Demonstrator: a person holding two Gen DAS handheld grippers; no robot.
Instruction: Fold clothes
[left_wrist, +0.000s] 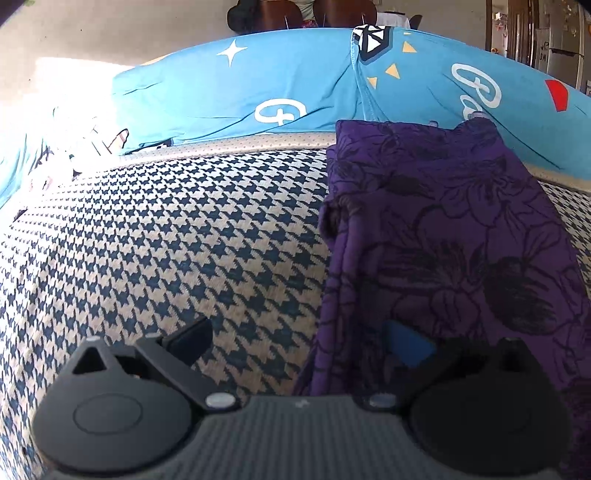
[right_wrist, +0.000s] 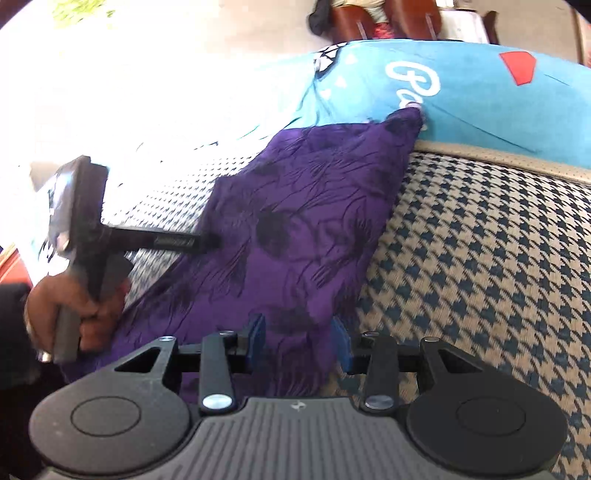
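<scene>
A purple garment with dark flower prints (left_wrist: 443, 229) lies flat on the houndstooth surface (left_wrist: 177, 236). My left gripper (left_wrist: 299, 339) stands wide open at the cloth's left edge. Its blue-padded finger (left_wrist: 406, 349) rests on the purple cloth and its black finger (left_wrist: 192, 338) is over bare houndstooth. In the right wrist view the same purple garment (right_wrist: 303, 206) runs away from my right gripper (right_wrist: 298, 334). The blue pads (right_wrist: 256, 332) stand partly apart, straddling the near right edge of the cloth without visibly pinching it. A hand holds the left gripper (right_wrist: 207, 242), whose tip touches the cloth's left side.
A bright blue printed sheet (left_wrist: 295, 88) lies bunched along the far edge of the surface, behind the garment's far end. Brown chairs (left_wrist: 280, 14) stand beyond it and a fridge (left_wrist: 565, 48) is at the far right. Sunlight washes out the far left.
</scene>
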